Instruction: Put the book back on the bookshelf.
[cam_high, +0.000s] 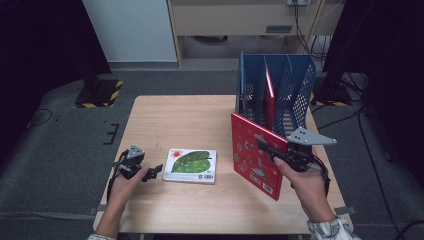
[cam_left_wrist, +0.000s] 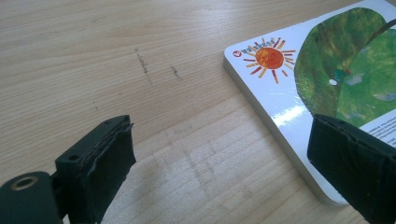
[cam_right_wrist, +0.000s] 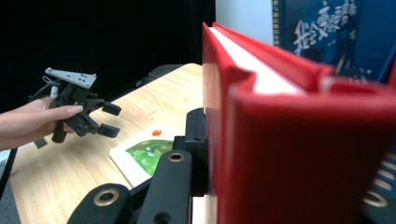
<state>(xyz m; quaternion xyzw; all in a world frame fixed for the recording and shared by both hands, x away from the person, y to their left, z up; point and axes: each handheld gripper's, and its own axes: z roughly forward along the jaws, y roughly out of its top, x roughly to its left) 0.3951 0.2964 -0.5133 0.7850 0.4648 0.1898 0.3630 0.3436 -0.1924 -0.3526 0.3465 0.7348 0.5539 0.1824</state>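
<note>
At the wooden table (cam_high: 200, 210), I am clamping my right tongs (cam_high: 267, 148) shut on a red book (cam_high: 252, 155), holding it upright just in front of the blue file rack (cam_high: 300, 95). My left tongs (cam_high: 154, 171) are hanging open beside a green leaf-and-sun picture book (cam_high: 191, 165) lying flat; its small print is too blurred to read.

The left hand-held gripper (cam_left_wrist: 219, 158) hovers low over the wooden counter (cam_left_wrist: 140, 56), its two black jaws spread wide with bare wood between them. A white picture book (cam_left_wrist: 322, 74) with an orange sun and green leaf lies flat, one corner behind the right-side jaw.
</note>
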